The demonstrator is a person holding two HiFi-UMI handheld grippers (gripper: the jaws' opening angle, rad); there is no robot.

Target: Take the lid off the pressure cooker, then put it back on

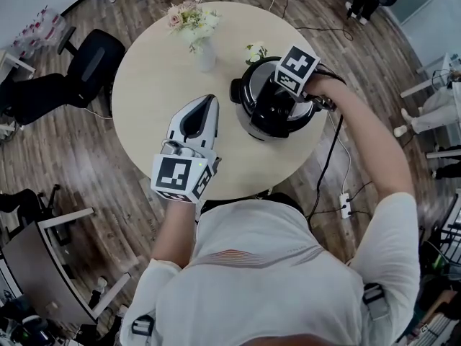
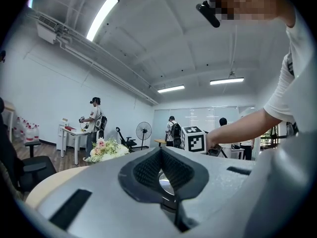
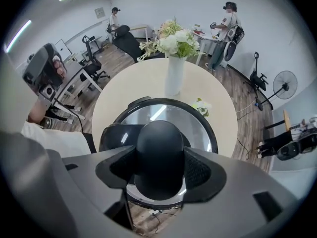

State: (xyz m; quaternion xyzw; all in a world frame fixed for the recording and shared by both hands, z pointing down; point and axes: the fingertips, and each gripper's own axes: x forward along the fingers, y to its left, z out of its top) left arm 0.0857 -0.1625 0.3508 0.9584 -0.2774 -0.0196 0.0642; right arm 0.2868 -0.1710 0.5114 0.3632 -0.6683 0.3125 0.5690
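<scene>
The person's left gripper is close to the near edge of the round table. It lies flat and points across the table top. Its jaws are shut tip to tip and hold nothing. In the left gripper view only a small gap shows between the black pads.

A little further in, on the right side of the table, stands the pressure cooker. The right gripper is right above it and points straight down. In the right gripper view its jaws sit one on each side of the big black knob and squeeze it. The knob is in the middle of the shiny lid. The lid is over the pot, but I cannot tell if it sits all the way down.

A black cable hangs off the table beside the cooker.

Behind the cooker lies a small bunch of flowers. Further back stands a white vase with pink and white flowers in it.

Past the table, on the wood floor, is a black chair.
</scene>
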